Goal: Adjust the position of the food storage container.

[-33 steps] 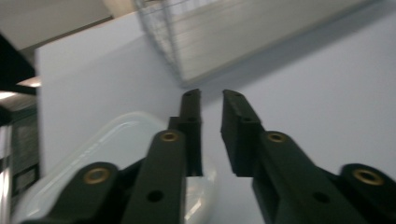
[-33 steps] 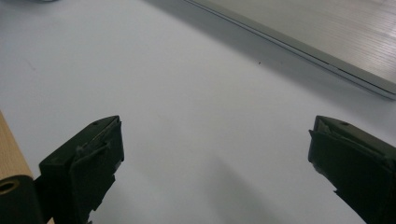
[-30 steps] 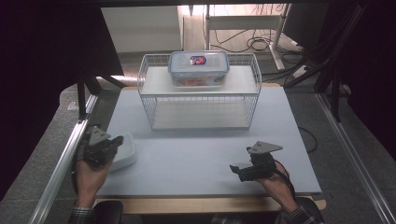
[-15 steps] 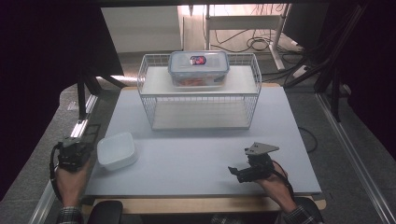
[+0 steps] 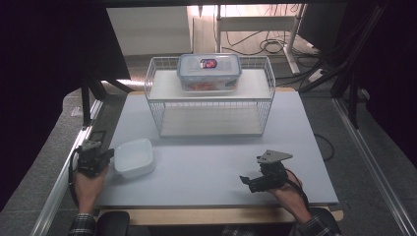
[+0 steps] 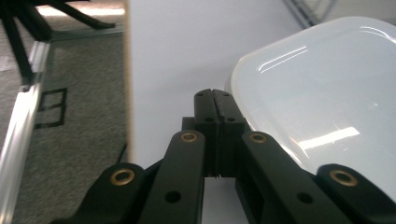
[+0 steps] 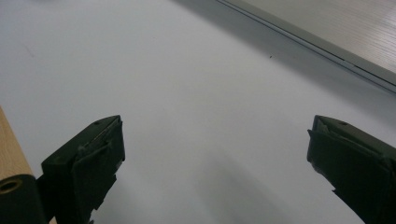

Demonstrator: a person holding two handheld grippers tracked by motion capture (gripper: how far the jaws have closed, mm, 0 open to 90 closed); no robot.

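The white container [image 5: 134,156] sits on the counter [image 5: 206,162], in front of the wire rack [image 5: 209,98] and to its left. We judge it light, stiff and slick; its raised rim offers the best hold. The left tool [image 5: 104,156], pressed together and empty, lies just beside the container; the right tool [image 5: 247,182] is spread, well apart from the container.

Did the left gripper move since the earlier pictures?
Yes. The left gripper moved left off the white container, toward the table's left edge.
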